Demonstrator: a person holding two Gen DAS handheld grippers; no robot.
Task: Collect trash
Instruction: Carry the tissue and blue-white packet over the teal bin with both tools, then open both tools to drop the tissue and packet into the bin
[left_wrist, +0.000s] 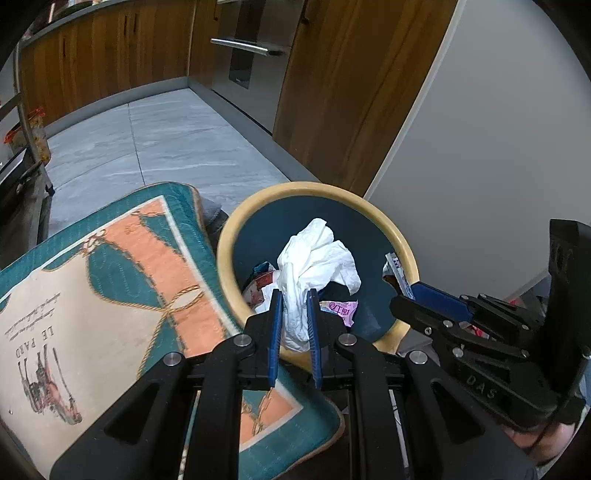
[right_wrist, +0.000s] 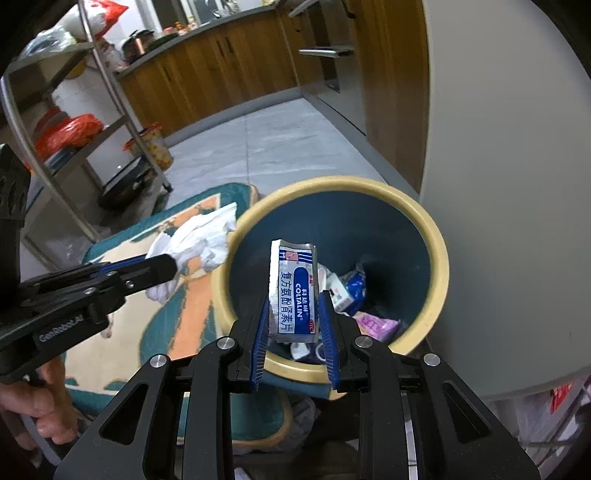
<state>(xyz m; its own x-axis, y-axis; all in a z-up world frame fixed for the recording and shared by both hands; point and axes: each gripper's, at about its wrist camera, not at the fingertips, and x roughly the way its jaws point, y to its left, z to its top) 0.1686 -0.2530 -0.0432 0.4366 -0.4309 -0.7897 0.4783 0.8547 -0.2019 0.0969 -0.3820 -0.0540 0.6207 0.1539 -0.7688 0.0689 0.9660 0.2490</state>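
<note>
Left claw (left_wrist: 293, 295): closed on a crumpled white tissue (left_wrist: 317, 258), blue pads pressing its lower part from both sides. Long axis of the tissue roughly along the fingers, bunched top pointing away from the claw. In the left wrist view seen against the open mouth of the waste bin (left_wrist: 236, 236); in the right wrist view seen left of the bin rim, over the printed cushion (right_wrist: 184, 325). Whether over the opening or just beside it: cannot tell.

Right claw (right_wrist: 293, 314): closed on a silver-and-blue medicine sachet (right_wrist: 293, 288) marked COLTALIN. Long axis of the sachet upright between the pads, lower end in the grip, torn top edge pointing away from the claw and leaning slightly left. Sachet seen against the near part of the bin opening.

Waste bin: round, cream-yellow rim, dark teal inner wall, standing on the floor just beside a pale wall on the right, the cushion on its left. Contents at the bottom: a pink wrapper (right_wrist: 376, 325), a blue-and-white crumpled packet (right_wrist: 354, 280), further white and printed scraps too jumbled to identify.

Hand (right_wrist: 33, 406) on the left claw's grip at the lower left of the right wrist view.
</note>
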